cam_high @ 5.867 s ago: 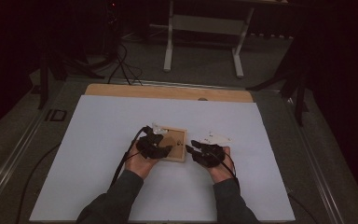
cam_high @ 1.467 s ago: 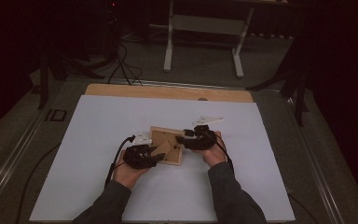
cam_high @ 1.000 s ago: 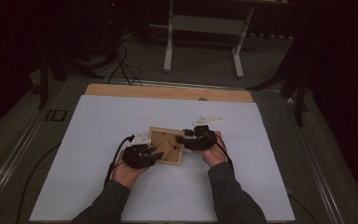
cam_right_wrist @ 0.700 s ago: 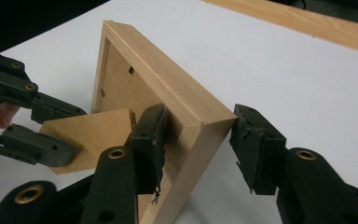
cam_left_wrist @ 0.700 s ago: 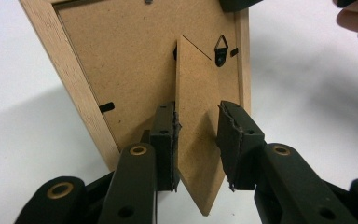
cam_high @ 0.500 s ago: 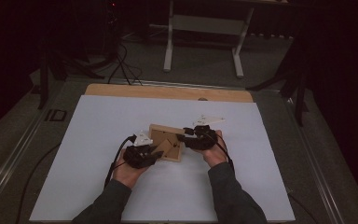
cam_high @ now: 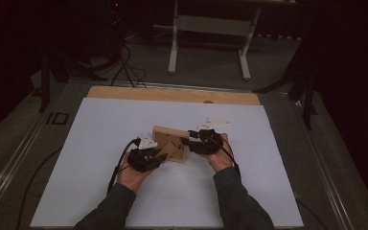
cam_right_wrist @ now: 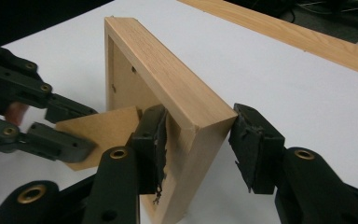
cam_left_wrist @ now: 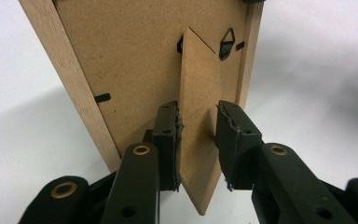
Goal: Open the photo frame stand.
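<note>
- The left tongs [cam_left_wrist: 198, 140] bracket the hardboard easel leg [cam_left_wrist: 200, 126] swung out from the back of the wooden picture frame [cam_left_wrist: 135, 60]; the left pad touches the leg, the right pad stands just off it, so the leg is not clamped. The jaws have just been closing.
- The right tongs [cam_right_wrist: 198, 144] straddle the frame's [cam_right_wrist: 168, 79] corner: the left pad presses the inner side, the right pad is clear of the outer face.
- The frame [cam_high: 171, 143] stands tilted on the white surface [cam_high: 100, 124], between both hands.
</note>
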### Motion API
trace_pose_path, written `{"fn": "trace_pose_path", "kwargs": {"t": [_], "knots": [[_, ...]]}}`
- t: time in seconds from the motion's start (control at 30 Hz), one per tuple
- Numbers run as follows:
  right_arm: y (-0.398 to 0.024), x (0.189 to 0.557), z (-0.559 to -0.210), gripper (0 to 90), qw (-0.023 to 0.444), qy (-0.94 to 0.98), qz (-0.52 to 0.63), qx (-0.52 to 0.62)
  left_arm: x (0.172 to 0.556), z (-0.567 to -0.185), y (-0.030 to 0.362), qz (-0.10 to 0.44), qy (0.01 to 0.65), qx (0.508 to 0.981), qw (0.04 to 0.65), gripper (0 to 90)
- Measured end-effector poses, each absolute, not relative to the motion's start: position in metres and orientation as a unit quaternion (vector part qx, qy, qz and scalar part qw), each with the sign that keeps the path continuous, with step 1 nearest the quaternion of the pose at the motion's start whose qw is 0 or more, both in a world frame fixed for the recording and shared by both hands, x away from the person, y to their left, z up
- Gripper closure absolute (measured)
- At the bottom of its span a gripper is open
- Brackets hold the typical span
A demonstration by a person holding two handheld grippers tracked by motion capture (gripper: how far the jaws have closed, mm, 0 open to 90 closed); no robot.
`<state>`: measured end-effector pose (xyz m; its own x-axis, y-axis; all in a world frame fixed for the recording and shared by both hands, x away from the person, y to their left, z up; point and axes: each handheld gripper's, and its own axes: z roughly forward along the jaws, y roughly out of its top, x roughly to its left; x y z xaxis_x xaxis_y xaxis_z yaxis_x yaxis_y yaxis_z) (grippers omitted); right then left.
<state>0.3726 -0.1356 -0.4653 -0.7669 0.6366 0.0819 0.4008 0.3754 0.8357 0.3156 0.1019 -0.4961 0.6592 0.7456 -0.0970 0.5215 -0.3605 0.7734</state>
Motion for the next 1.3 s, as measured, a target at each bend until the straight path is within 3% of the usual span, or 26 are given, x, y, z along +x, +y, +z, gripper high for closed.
{"fn": "trace_pose_path", "kwargs": {"t": [0.63,1.3], "knots": [[-0.133,0.366,-0.467,52.8,0.109,0.823,0.467,0.303,0.322,-0.505,0.096,0.147,0.392,0.821,0.387,74.4],[-0.132,0.362,-0.468,53.6,0.131,0.828,0.460,0.293,0.330,-0.507,0.090,0.169,0.379,0.831,0.370,75.5]]}}
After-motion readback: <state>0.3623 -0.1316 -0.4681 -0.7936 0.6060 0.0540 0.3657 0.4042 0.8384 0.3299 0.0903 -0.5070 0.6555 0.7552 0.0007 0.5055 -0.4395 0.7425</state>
